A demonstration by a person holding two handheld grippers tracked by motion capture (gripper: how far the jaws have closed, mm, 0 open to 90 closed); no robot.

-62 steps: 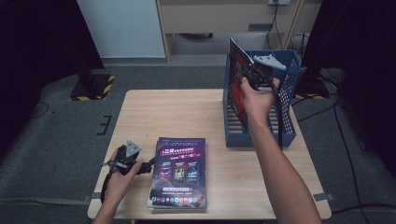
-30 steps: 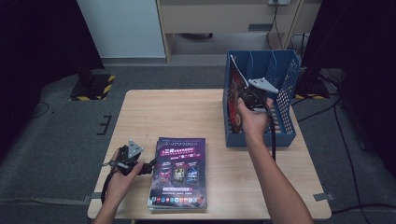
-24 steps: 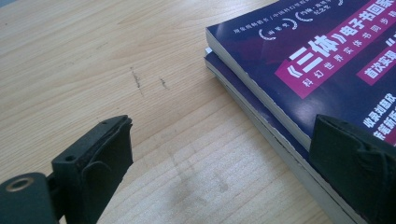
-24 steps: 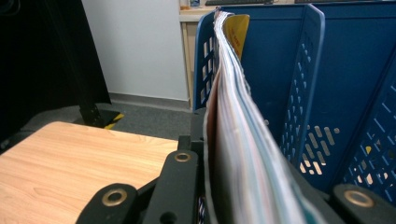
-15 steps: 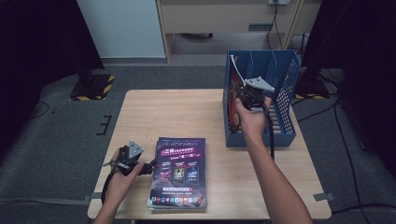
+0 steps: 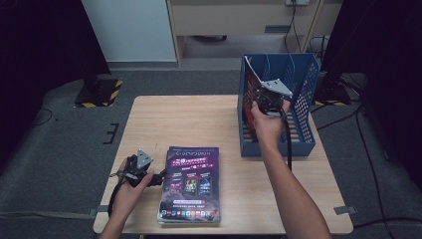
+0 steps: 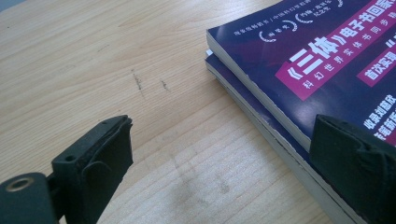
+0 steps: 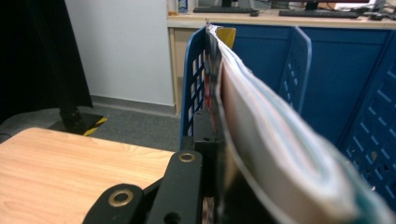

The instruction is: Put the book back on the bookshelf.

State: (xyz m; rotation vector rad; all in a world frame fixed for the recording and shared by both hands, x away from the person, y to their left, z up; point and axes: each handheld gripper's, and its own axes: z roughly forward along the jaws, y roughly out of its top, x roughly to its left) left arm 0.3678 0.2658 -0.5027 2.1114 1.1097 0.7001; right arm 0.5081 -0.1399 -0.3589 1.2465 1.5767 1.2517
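Three books [image 6: 190, 185], one blue rack [image 6: 303, 89], one table [image 6: 189, 124].

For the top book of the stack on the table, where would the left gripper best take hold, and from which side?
Grip the top book at its near left edge, coming in level from the left, where the left gripper already rests with its jaws open. That edge overhangs the lower book slightly, so one jaw could probably slide under it while the other comes down on the cover. It lies flat, so straight down offers nothing to pinch.
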